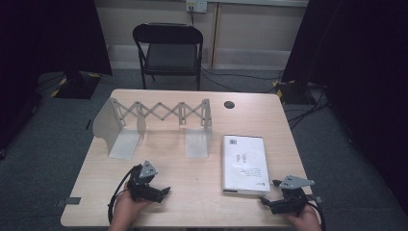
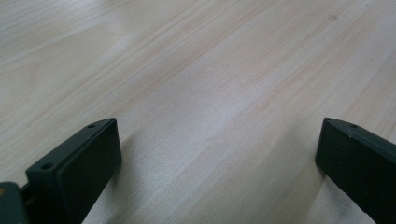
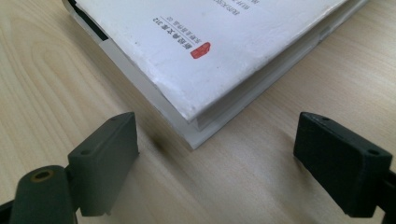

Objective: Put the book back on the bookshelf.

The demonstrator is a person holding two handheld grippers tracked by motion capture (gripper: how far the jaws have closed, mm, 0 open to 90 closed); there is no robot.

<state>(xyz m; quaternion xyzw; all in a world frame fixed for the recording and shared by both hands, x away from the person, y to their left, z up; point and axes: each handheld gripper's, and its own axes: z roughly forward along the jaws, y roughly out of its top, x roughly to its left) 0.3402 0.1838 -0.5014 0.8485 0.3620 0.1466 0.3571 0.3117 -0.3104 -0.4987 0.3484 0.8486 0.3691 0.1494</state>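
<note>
From the high view we see the white book (image 1: 244,163) lying flat on the right half of the wooden table (image 1: 192,168), its long axis running away from us, toward the far edge. Our right gripper (image 1: 267,200) sits just off the book's near right corner, low over the table and angled left; it is plainly the nearer one. Our left gripper (image 1: 163,191) rests well apart from the book, over bare wood at the near left. An expandable metal book rack (image 1: 154,126) stands farther back, left of the book.

In the left gripper view, the jaws stand wide apart with nothing but table (image 2: 201,84) between them.

In the right gripper view, the jaws are likewise spread wide and hold nothing. The book's corner (image 3: 196,126) points straight into the gap, just ahead of the fingertips (image 3: 119,128). We judge a short push forward would bring that corner between the pads.
</note>
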